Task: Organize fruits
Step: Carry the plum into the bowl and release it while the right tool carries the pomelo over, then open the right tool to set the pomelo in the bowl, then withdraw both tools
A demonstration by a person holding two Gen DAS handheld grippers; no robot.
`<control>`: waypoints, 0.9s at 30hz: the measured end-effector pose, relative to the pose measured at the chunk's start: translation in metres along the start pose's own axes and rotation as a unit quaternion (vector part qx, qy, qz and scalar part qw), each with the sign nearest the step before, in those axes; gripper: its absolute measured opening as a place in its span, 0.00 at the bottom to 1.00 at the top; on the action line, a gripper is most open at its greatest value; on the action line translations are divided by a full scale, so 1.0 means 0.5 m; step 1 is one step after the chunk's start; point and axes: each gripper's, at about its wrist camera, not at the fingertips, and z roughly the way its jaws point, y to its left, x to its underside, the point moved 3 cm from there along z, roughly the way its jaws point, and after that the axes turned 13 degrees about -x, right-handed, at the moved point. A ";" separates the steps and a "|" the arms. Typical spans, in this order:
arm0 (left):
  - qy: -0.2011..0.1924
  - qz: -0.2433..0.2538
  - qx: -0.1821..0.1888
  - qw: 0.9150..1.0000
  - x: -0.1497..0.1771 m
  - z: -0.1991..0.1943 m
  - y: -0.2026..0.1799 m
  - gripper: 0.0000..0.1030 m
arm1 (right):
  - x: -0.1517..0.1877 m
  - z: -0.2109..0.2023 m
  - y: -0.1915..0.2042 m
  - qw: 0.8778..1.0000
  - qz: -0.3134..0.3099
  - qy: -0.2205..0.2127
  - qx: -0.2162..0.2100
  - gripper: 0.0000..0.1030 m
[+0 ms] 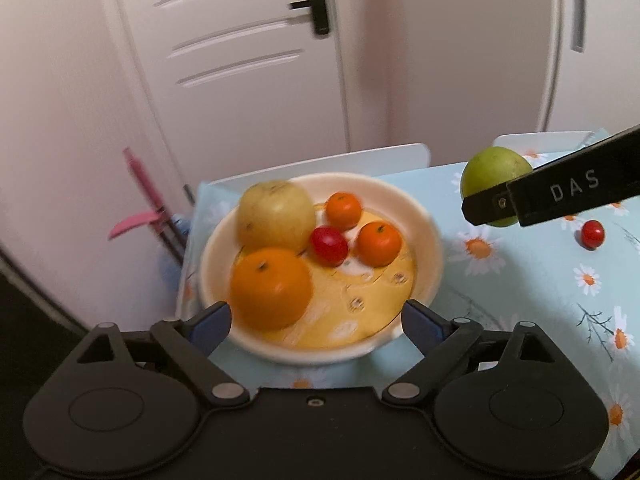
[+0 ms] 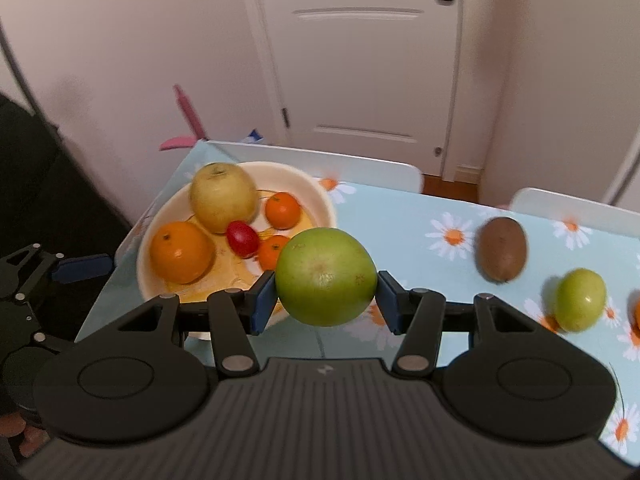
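1 round, matte green apple (image 2: 326,276) between blue-padded jaws.

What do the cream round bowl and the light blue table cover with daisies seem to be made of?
The cream round bowl looks like glazed ceramic or hard plastic: its rim is smooth, thick and faintly shiny, so I cannot tell which. The light blue table cover with daisies looks like wipeable vinyl or oilcloth: flat, printed, with a soft sheen and no visible weave.

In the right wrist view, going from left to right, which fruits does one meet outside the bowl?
big green fruit held in the right gripper → brown kiwi → small green fruit
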 end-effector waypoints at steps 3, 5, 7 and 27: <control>0.009 -0.018 -0.014 1.000 0.015 -0.014 0.019 0.92 | -0.001 0.020 0.023 1.000 -0.019 0.013 -0.018 0.66; 0.013 -0.027 -0.024 0.999 0.026 -0.024 0.029 0.92 | -0.001 0.033 0.038 0.999 -0.030 0.021 -0.028 0.66; 0.015 -0.034 -0.032 0.999 0.034 -0.032 0.038 0.92 | 0.001 0.048 0.054 0.998 -0.041 0.029 -0.039 0.66; 0.034 -0.053 -0.057 0.996 0.090 -0.060 0.047 0.93 | 0.031 0.148 0.100 0.992 -0.096 0.057 -0.063 0.67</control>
